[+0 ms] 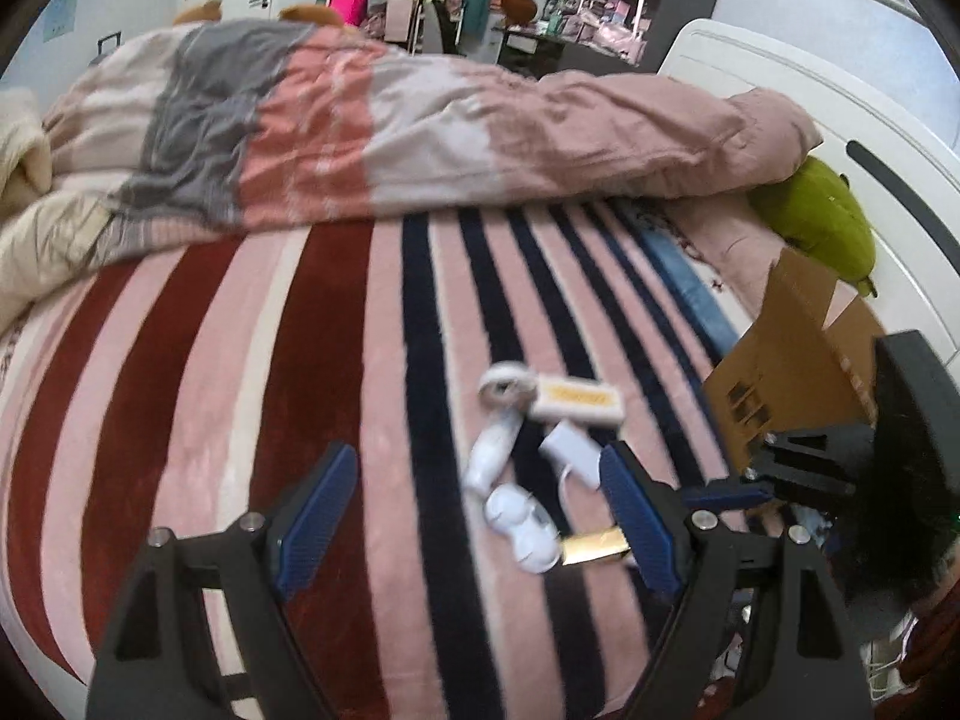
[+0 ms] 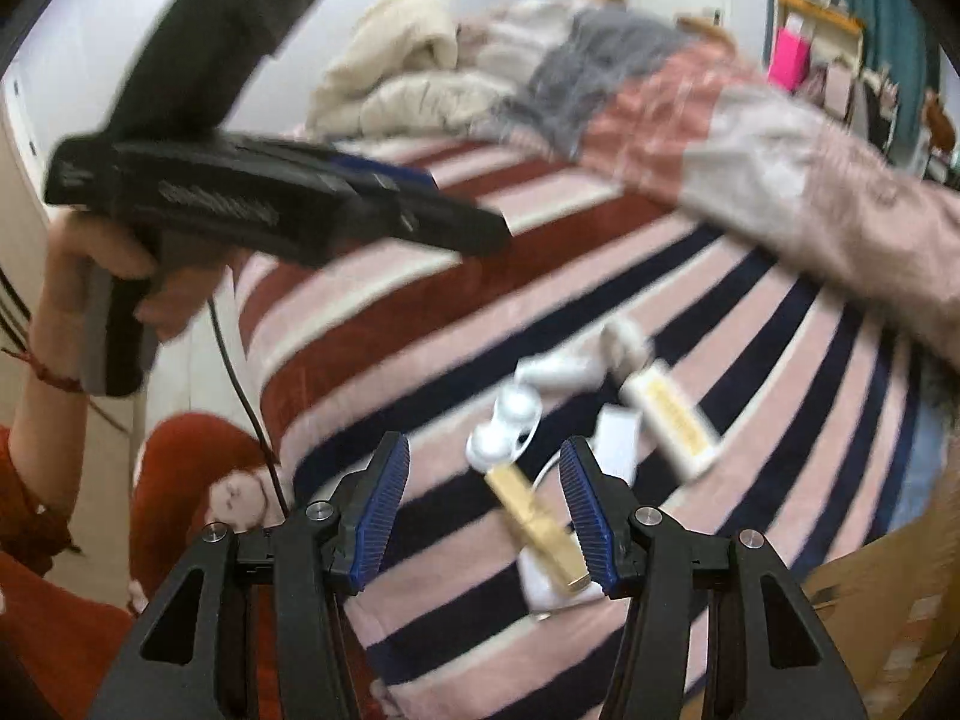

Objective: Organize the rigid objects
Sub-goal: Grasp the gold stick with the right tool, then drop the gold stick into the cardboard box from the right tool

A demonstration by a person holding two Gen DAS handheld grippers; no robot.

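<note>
Nearest in the right wrist view, the right gripper (image 2: 486, 507) hangs low over the striped blanket (image 2: 750, 324) with its blue pads spread wide and nothing between them. Just ahead of it, close to the right pad, lies a gold bar-shaped thing (image 2: 537, 519), one end resting on a white pad or cloth. Touching the far end of the gold piece is a rounded white object (image 2: 507, 426) with a thin white cord looping beside it.

In the left wrist view, the left gripper (image 1: 480, 510) is likewise wide open and holds nothing. The same pile sits between and just beyond its fingers: the rounded white object (image 1: 522, 525), the gold piece (image 1: 594, 545) beside the right finger, a small white bottle (image 1: 489, 459), a white box (image 1: 570, 453) and, farther on, a ring of white tape (image 1: 503, 387) touching a flat white case with a yellow label (image 1: 577, 403). All of these lie on the blanket, near its right edge.

To the right of the pile stands an open cardboard box (image 1: 780, 372), its flap raised. Beyond it a green plush toy (image 1: 822, 222) rests against the white bed frame (image 1: 780, 69).

Farther back, a rumpled pink, grey and white quilt (image 1: 360, 138) stretches across the bed. Much of both views is blurred.
</note>
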